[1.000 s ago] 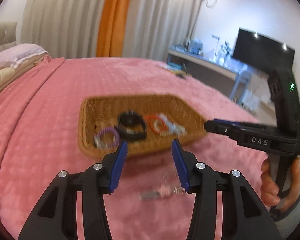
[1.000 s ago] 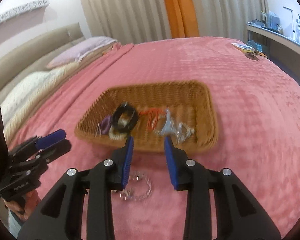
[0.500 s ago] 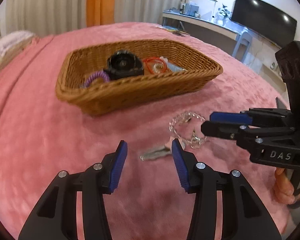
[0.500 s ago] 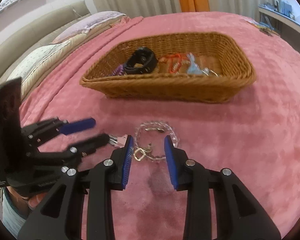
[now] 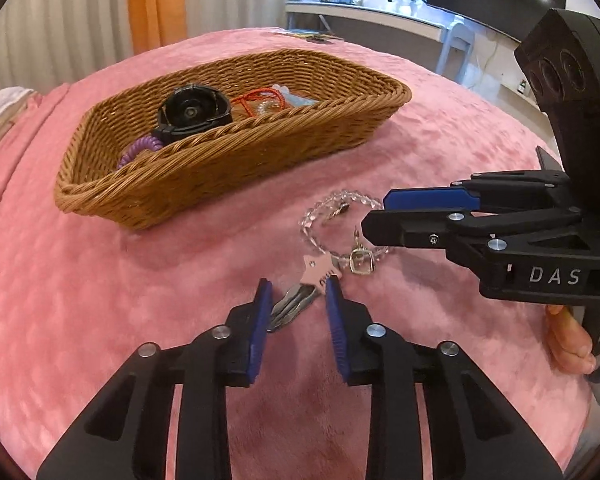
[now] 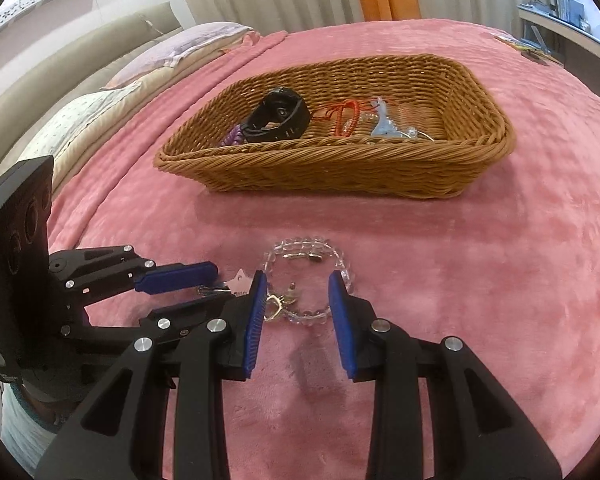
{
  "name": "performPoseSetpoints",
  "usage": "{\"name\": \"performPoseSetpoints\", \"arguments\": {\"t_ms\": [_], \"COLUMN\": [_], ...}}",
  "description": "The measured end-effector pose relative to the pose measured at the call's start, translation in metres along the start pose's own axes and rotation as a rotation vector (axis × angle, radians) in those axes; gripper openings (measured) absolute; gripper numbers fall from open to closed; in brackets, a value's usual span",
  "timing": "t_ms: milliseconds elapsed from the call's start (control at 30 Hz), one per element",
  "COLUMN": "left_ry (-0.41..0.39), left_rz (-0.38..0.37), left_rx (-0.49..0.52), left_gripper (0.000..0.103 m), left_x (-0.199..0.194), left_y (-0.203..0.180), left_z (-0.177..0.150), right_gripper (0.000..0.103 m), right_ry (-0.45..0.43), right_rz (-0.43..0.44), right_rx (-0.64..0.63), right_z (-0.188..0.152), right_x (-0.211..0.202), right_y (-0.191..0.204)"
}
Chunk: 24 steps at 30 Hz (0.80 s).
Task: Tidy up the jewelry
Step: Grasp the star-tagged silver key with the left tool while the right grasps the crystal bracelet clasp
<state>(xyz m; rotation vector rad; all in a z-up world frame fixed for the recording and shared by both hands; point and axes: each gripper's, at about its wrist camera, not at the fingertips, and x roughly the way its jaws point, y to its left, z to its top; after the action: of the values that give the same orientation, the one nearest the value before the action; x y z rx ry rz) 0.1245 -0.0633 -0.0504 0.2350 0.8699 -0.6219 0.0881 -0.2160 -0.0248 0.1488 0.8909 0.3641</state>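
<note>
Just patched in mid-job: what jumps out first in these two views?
Two grippers with blue jaws meet low over the pink bedspread: the left gripper has just been closing on a pink hair clip, the right gripper straddles a clear bead bracelet. Behind sits a wicker basket already holding jewelry.

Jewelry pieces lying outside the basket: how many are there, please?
2: a clear bead bracelet on the blanket before the basket, a pink star clip beside it; more may be hidden.

I am holding two matte black tongs: my left gripper (image 5: pixel 296 312) and right gripper (image 6: pixel 298 308) are both wearing ribbed blue pads (image 5: pixel 257 336), silver screws (image 6: pixel 218 325) and white "DAS" lettering (image 5: pixel 555 275).
</note>
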Motion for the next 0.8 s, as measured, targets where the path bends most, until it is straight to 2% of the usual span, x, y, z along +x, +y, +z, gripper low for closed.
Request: {"name": "performPoseSetpoints", "arguments": {"t_ms": [300, 433, 500, 667, 800], "left_ry": [-0.022, -0.064, -0.060, -0.057, -0.059], "left_rz": [0.030, 0.013, 0.003, 0.006, 0.003], "left_rx": [-0.166, -0.219, -0.224, -0.207, -0.208], "left_gripper": [0.011, 0.011, 0.011, 0.011, 0.011], "left_x": [-0.016, -0.022, -0.020, -0.018, -0.019], "left_y": [0.018, 0.025, 0.026, 0.023, 0.022], "left_z": [-0.016, -0.022, -0.021, -0.022, -0.023], "right_gripper": [0.029, 0.029, 0.029, 0.012, 0.012], "right_ry": [0.061, 0.105, 0.106, 0.091, 0.088], "right_rz": [-0.030, 0.031, 0.010, -0.028, -0.050], "right_rx": [-0.051, -0.010, -0.014, -0.053, -0.115], "right_z": [-0.001, 0.002, 0.003, -0.003, -0.013], "right_x": [0.015, 0.025, 0.029, 0.026, 0.020], "right_y": [0.016, 0.017, 0.019, 0.026, 0.035]}}
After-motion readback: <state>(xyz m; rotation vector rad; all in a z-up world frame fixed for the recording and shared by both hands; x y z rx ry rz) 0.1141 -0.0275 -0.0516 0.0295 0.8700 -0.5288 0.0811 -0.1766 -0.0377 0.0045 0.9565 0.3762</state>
